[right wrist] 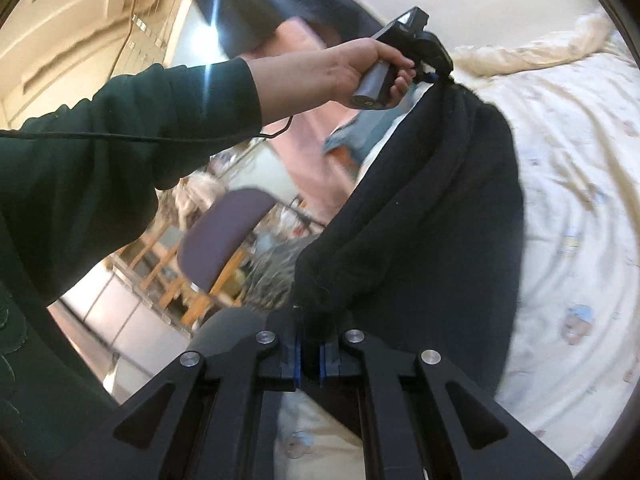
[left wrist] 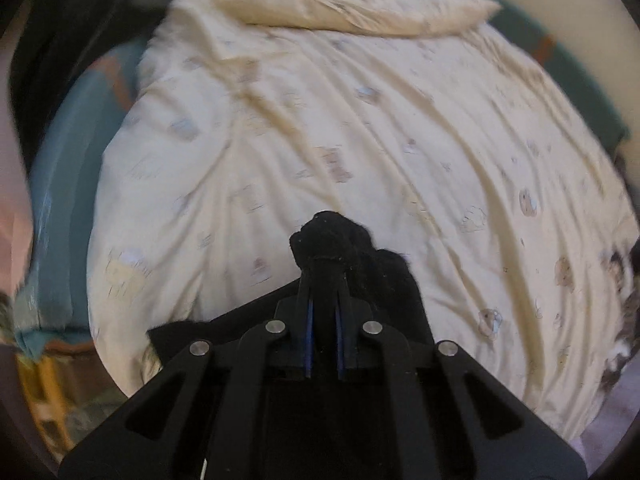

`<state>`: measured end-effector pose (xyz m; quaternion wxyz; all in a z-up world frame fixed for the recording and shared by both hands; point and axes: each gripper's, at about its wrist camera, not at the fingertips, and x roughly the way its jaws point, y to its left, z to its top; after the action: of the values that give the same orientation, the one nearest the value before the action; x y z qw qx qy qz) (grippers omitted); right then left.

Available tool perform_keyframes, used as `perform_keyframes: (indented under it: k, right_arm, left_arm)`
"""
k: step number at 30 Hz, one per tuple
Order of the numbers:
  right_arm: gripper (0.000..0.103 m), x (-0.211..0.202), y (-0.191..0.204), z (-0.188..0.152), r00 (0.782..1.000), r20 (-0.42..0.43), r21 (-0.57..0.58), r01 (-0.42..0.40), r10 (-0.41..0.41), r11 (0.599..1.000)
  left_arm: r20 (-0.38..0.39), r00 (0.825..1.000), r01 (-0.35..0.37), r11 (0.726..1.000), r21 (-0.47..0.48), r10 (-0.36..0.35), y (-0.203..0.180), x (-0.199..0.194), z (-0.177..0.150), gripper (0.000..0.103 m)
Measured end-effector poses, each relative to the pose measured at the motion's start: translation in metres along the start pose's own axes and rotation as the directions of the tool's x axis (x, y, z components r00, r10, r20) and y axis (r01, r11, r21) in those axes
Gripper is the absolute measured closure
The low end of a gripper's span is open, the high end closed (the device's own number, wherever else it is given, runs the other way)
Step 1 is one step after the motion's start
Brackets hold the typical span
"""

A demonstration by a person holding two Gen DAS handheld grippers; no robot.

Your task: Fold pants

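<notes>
The black pants [right wrist: 432,208] hang stretched in the air between my two grippers, above the bed. My left gripper [left wrist: 324,276] is shut on a bunched black edge of the pants [left wrist: 332,240], pointing steeply down at the bedding. In the right wrist view the left gripper [right wrist: 438,74] shows at the top, held by a hand [right wrist: 340,68] in a dark green sleeve, pinching the pants' far corner. My right gripper [right wrist: 310,332] is shut on the near corner of the same edge, and the cloth drapes down to its right.
A cream duvet [left wrist: 360,128] with small cartoon prints covers the bed, with a cream pillow [left wrist: 352,12] at its far end. Teal bedding [left wrist: 68,152] runs along the left side. Left of the bed stand a purple-backed chair [right wrist: 224,232] and wooden furniture.
</notes>
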<state>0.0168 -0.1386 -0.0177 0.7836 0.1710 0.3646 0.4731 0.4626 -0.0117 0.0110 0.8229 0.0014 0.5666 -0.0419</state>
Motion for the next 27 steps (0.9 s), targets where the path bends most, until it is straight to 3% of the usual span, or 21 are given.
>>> perform_keyframes:
  k: [5, 10, 12, 14, 16, 18, 21, 23, 25, 27]
  right_arm:
    - [0.098, 0.070, 0.025, -0.010, 0.990, -0.139, -0.017, -0.019, 0.017, 1.000]
    - [0.098, 0.150, 0.041, -0.034, 0.957, -0.290, -0.061, 0.012, -0.030, 0.998]
    - [0.098, 0.178, 0.037, -0.047, 0.936, -0.347, -0.070, 0.037, -0.059, 0.997]
    - [0.098, 0.191, 0.035, -0.056, 0.920, -0.384, -0.070, 0.055, -0.078, 0.996]
    - [0.098, 0.197, 0.033, -0.061, 0.912, -0.401, -0.062, 0.062, -0.082, 0.996]
    - [0.097, 0.202, 0.034, -0.063, 0.908, -0.411, -0.062, 0.063, -0.083, 0.996]
    - [0.093, 0.201, 0.039, -0.066, 0.902, -0.418, -0.098, 0.068, -0.103, 0.993]
    - [0.093, 0.199, 0.048, -0.064, 0.900, -0.417, -0.147, 0.069, -0.125, 0.987]
    - [0.092, 0.202, 0.059, -0.065, 0.897, -0.415, -0.223, 0.064, -0.154, 0.973]
    - [0.081, 0.211, 0.065, -0.072, 0.875, -0.450, -0.272, 0.056, -0.178, 0.961]
  left_arm:
    - [0.052, 0.997, 0.061, 0.986, -0.154, -0.054, 0.100, 0.016, -0.054, 0.097]
    - [0.034, 0.997, 0.070, 0.960, -0.271, -0.063, 0.173, 0.070, -0.098, 0.093]
    - [-0.007, 1.000, 0.025, 0.947, -0.322, -0.028, 0.188, 0.091, -0.111, 0.072]
    - [0.011, 0.999, 0.043, 0.943, -0.331, -0.042, 0.193, 0.095, -0.120, 0.061]
    - [0.044, 0.998, 0.054, 0.950, -0.307, -0.042, 0.195, 0.085, -0.127, 0.052]
    - [0.033, 0.999, 0.018, 0.962, -0.272, -0.009, 0.192, 0.073, -0.134, 0.035]
    - [0.064, 0.998, -0.007, 0.978, -0.208, 0.021, 0.185, 0.038, -0.153, 0.032]
    - [0.085, 0.996, -0.011, 0.980, -0.198, 0.028, 0.182, 0.011, -0.171, 0.021]
    - [0.122, 0.991, -0.027, 0.974, -0.223, 0.055, 0.179, -0.019, -0.200, 0.020]
    - [0.121, 0.991, -0.024, 0.953, -0.301, 0.063, 0.179, -0.045, -0.235, 0.019]
